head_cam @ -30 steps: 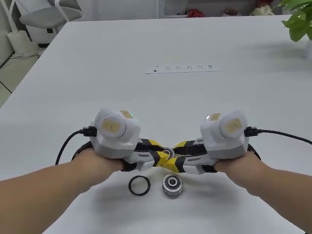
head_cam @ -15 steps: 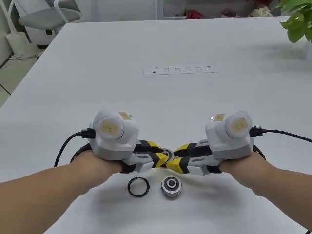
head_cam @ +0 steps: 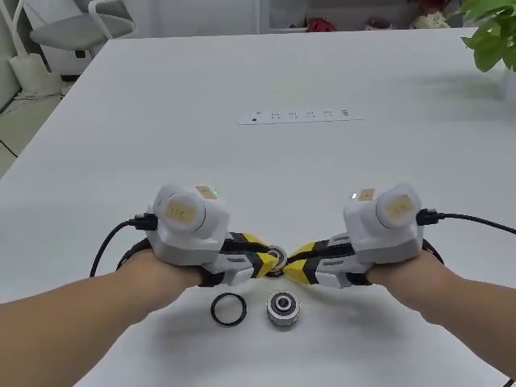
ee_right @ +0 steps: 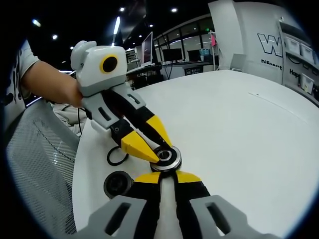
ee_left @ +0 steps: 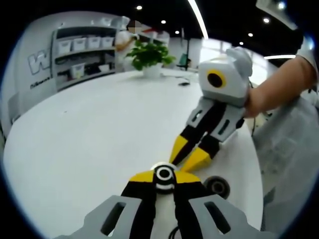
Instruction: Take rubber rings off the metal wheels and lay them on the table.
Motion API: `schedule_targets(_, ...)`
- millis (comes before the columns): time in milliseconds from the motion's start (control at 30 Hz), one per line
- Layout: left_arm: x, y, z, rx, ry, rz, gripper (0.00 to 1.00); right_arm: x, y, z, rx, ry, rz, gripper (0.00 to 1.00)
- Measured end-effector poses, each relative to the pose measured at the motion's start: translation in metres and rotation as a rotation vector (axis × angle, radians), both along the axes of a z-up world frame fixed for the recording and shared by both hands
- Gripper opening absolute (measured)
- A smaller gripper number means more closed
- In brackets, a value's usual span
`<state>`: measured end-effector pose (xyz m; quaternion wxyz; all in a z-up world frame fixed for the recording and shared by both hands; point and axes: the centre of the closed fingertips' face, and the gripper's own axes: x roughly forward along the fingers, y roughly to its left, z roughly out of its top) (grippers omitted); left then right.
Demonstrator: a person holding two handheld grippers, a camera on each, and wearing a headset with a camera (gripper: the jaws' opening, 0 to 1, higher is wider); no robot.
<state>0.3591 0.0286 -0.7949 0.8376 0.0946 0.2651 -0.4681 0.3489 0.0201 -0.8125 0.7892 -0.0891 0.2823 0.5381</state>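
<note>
My left gripper (head_cam: 266, 262) (ee_left: 164, 180) is shut on a small metal wheel (head_cam: 276, 257) (ee_left: 164, 174) (ee_right: 166, 157) with a dark rubber rim, held just above the table. The right gripper (head_cam: 292, 270) (ee_right: 167, 175) faces it from the right, jaws shut, tips right at the wheel's edge; whether they pinch the rubber I cannot tell. In front of both, a loose black rubber ring (head_cam: 229, 309) (ee_right: 115, 156) lies flat on the white table (head_cam: 266, 169). Beside it lies a second metal wheel (head_cam: 283, 306) (ee_left: 217, 185) (ee_right: 118, 184).
A flat white power strip (head_cam: 298, 116) lies mid-table, well beyond the grippers. A green plant (head_cam: 490, 32) (ee_left: 147, 52) stands at the far right corner and a chair (head_cam: 76, 24) at the far left. Black cables (head_cam: 109, 242) trail from both grippers.
The right gripper has drawn slightly to the right, away from the held wheel. My left gripper, the ring and the loose wheel have stayed in place.
</note>
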Motion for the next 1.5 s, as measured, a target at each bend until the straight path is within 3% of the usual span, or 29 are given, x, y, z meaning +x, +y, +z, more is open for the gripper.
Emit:
schedule_targets(267, 0.000, 0.000, 0.000, 0.000, -0.005, -0.002, 0.12, 0.003, -0.002, 0.000, 0.029, 0.049, -0.032, 0.01)
schedule_targets(700, -0.001, -0.001, 0.000, 0.006, -0.011, 0.004, 0.12, 0.006, -0.007, 0.006, 0.118, 0.181, -0.137, 0.00)
schedule_targets(833, -0.003, -0.002, 0.000, 0.033, -0.030, -0.002, 0.12, 0.009, -0.010, 0.007, 0.154, 0.214, -0.177, 0.00)
schedule_targets(900, -0.004, -0.004, -0.001, 0.060, -0.048, -0.017, 0.12, 0.010, -0.007, 0.014, 0.205, 0.239, -0.204, 0.00)
schedule_targets(1267, -0.003, -0.005, -0.002, 0.103, -0.062, -0.010, 0.12, 0.008, -0.008, 0.015, 0.201, 0.237, -0.214, 0.00)
schedule_targets(1500, -0.003, -0.005, -0.002, 0.115, -0.050, -0.001, 0.13, 0.007, -0.007, 0.016, 0.201, 0.236, -0.216, 0.00)
